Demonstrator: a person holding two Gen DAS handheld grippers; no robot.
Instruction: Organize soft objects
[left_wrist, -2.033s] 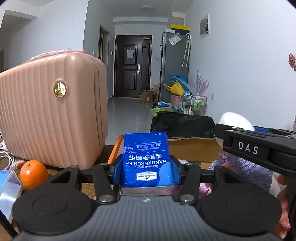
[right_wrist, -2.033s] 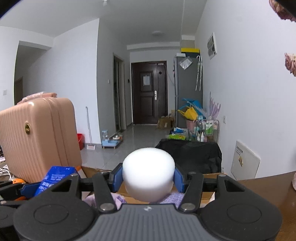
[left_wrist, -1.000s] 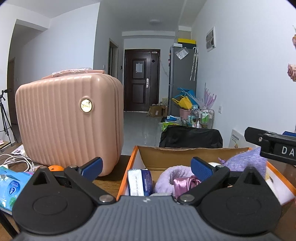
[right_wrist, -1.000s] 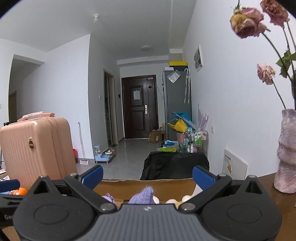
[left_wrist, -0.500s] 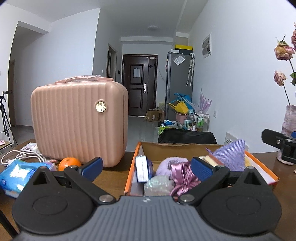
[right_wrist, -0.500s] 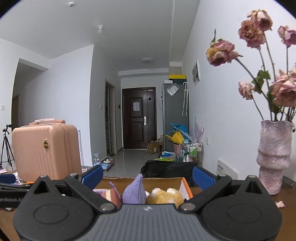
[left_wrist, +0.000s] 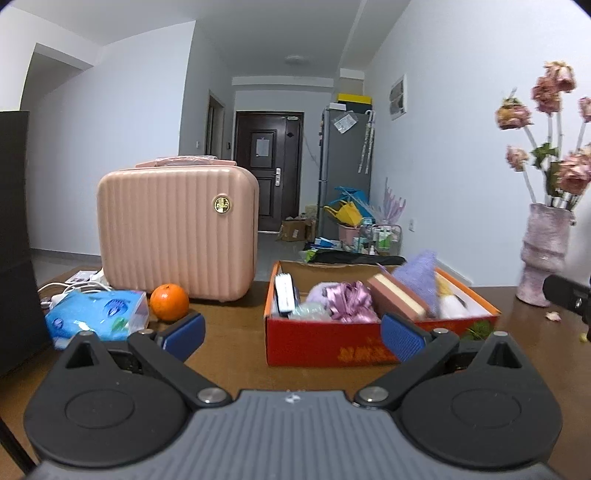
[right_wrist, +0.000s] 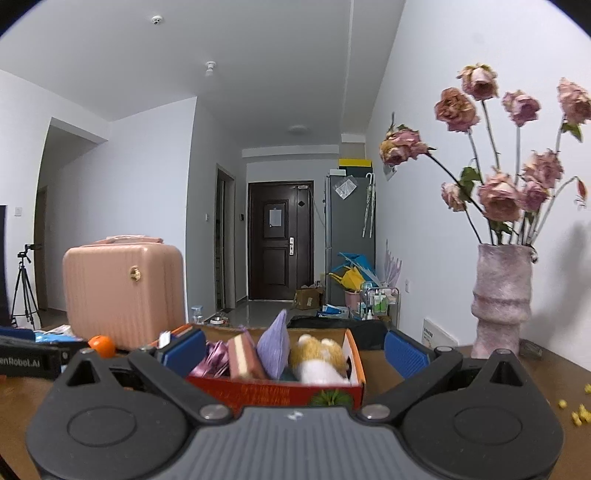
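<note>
A red cardboard box (left_wrist: 332, 347) sits on the brown table and holds several soft things: a blue tissue pack (left_wrist: 285, 295) upright at its left end, a pink satin scrunchie (left_wrist: 349, 301), a sponge block (left_wrist: 397, 301) and a purple pouch (left_wrist: 417, 275). In the right wrist view the box (right_wrist: 280, 389) also shows a plush toy (right_wrist: 317, 356). My left gripper (left_wrist: 291, 334) is open and empty, pulled back in front of the box. My right gripper (right_wrist: 293, 350) is open and empty, also back from the box.
A pink ribbed case (left_wrist: 177, 230) stands behind an orange (left_wrist: 169, 301) and a blue wipes pack (left_wrist: 94, 317) at the left. A vase of dried roses (right_wrist: 502, 299) stands at the right. Yellow crumbs (right_wrist: 580, 415) lie on the table.
Two seconds ago my left gripper held the tissue pack and my right a white foam ball. Both opened over the box and have since drawn back from it.
</note>
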